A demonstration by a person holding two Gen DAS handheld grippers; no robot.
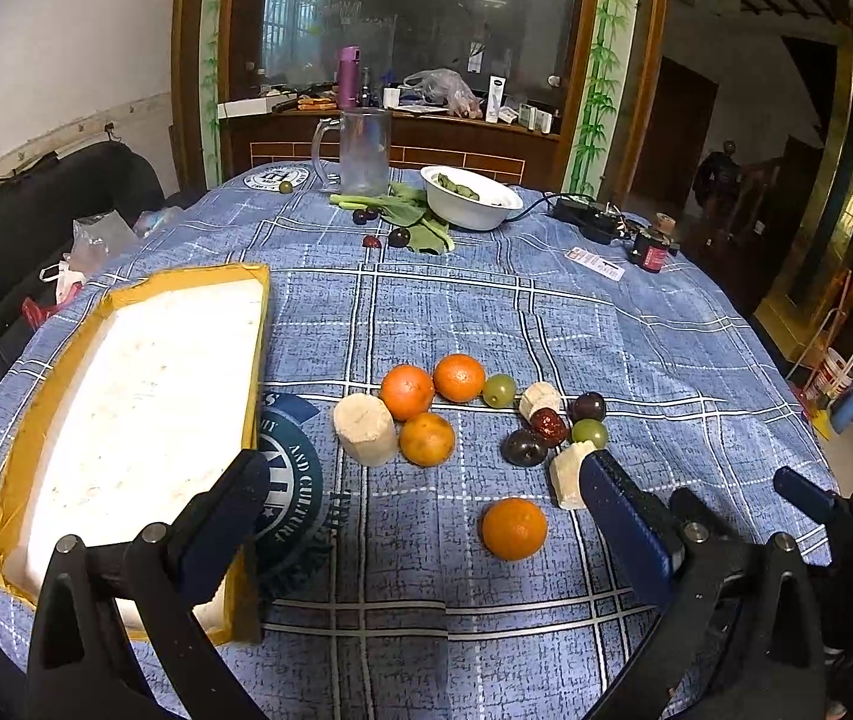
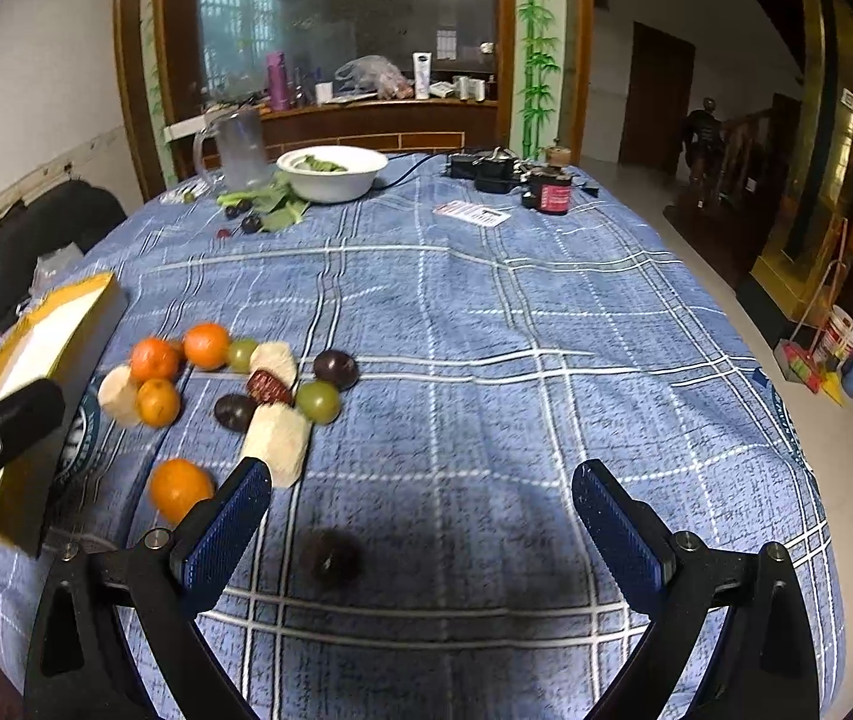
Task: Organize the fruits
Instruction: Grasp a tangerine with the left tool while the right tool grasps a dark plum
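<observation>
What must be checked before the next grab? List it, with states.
1. Left gripper open and empty: ok.
2. Right gripper open and empty: ok.
3. Tray has room: ok, nothing in it.
4. Plum lined up between the right fingers: ok.
5. Plum at rest: cannot tell, it is blurred.
6. Lone orange apart from the other fruit: ok.

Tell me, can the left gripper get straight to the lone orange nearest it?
Probably yes. The left gripper is open, and the lone orange sits apart from the other fruit on bare cloth just ahead between its fingers. Only a pale cane chunk lies nearby.
</observation>
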